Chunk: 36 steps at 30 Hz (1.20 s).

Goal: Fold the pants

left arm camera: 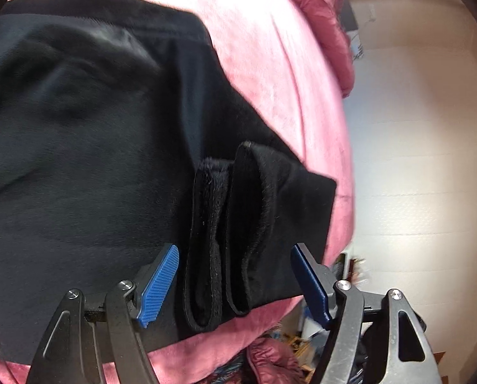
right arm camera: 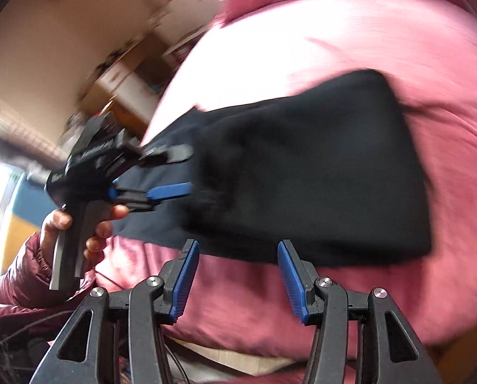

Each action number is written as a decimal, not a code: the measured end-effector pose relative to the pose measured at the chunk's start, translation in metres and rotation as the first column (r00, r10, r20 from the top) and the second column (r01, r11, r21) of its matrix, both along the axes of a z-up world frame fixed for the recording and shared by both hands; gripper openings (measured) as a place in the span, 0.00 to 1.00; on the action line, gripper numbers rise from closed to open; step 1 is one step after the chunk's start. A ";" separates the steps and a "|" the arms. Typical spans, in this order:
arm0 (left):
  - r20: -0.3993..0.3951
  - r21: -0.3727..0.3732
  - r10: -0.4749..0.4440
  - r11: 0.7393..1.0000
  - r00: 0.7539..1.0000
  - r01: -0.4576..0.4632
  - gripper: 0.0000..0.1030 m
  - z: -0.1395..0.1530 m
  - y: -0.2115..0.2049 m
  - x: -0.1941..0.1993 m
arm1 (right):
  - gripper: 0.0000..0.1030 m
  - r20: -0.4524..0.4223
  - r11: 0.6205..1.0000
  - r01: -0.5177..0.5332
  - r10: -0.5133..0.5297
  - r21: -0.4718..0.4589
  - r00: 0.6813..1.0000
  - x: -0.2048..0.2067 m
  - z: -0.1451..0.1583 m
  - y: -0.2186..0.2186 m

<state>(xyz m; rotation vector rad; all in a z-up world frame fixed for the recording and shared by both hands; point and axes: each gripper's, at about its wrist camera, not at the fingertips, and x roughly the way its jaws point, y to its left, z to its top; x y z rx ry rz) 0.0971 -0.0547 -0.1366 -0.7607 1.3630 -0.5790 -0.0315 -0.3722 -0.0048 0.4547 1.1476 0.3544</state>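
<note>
Black pants (left arm camera: 88,160) lie folded on a pink blanket (left arm camera: 270,64). In the left wrist view two cuffs (left arm camera: 225,233) stand on edge between my left gripper's open blue pads; the left gripper (left arm camera: 235,281) is open and holds nothing. In the right wrist view the pants (right arm camera: 302,176) form a folded black block on the blanket (right arm camera: 398,48). My right gripper (right arm camera: 238,278) is open and empty, just in front of the pants' near edge. The left gripper (right arm camera: 177,172) shows there at the pants' left end, jaws apart, held by a hand.
The pink blanket covers a bed whose edge drops to a pale floor (left arm camera: 414,160) on the right. A maroon puffer jacket (left arm camera: 318,16) lies at the far end. Clutter (left arm camera: 296,345) sits below the bed edge. Blurred shelves (right arm camera: 126,73) stand beyond the bed.
</note>
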 end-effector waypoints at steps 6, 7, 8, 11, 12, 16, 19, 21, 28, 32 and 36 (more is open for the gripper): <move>-0.009 0.066 -0.050 0.997 0.999 0.050 0.42 -0.003 -0.032 0.008 | 0.51 -0.065 0.963 0.244 -0.252 -0.110 0.965 -0.033 -0.010 -0.080; 0.007 0.090 -0.070 0.993 0.997 0.070 0.33 -0.002 -0.037 0.007 | 0.52 -0.078 0.954 0.272 -0.283 -0.126 0.956 -0.036 -0.015 -0.088; 0.026 0.126 -0.084 0.989 0.996 0.080 0.20 0.001 -0.042 0.008 | 0.52 -0.088 0.948 0.288 -0.301 -0.135 0.949 -0.038 -0.019 -0.091; 0.091 0.103 -0.090 0.991 0.992 0.081 0.19 0.016 -0.045 0.007 | 0.54 -0.120 0.942 0.299 -0.318 -0.151 0.941 -0.038 -0.031 -0.096; 0.122 0.091 -0.090 0.993 0.988 0.079 0.19 0.026 -0.045 0.006 | 0.54 -0.126 0.945 0.288 -0.309 -0.157 0.943 -0.039 -0.035 -0.095; 0.207 0.000 -0.077 0.997 0.975 0.079 0.18 0.067 -0.042 0.006 | 0.64 -0.098 0.951 0.255 -0.274 -0.173 0.957 -0.027 -0.035 -0.081; 0.272 -0.058 -0.060 0.995 0.960 0.079 0.17 0.100 -0.042 0.007 | 0.65 -0.063 0.952 0.232 -0.248 -0.199 0.967 -0.011 -0.035 -0.063; 0.297 -0.078 -0.059 0.993 0.953 0.086 0.17 0.112 -0.042 0.007 | 0.65 -0.049 0.951 0.220 -0.236 -0.218 0.971 0.001 -0.037 -0.052; 0.269 -0.002 -0.029 1.000 0.963 0.031 0.16 0.091 -0.018 0.009 | 0.30 -0.038 0.925 0.257 -0.278 -0.280 0.960 0.018 -0.044 -0.047; 0.137 0.083 -0.004 0.997 0.991 -0.007 0.15 0.030 0.002 0.001 | 0.28 -0.061 0.926 0.222 -0.251 -0.305 0.966 0.023 -0.056 -0.039; 0.072 0.100 0.022 0.995 0.997 -0.030 0.15 -0.011 0.010 -0.005 | 0.28 -0.073 0.927 0.202 -0.235 -0.315 0.969 0.029 -0.060 -0.035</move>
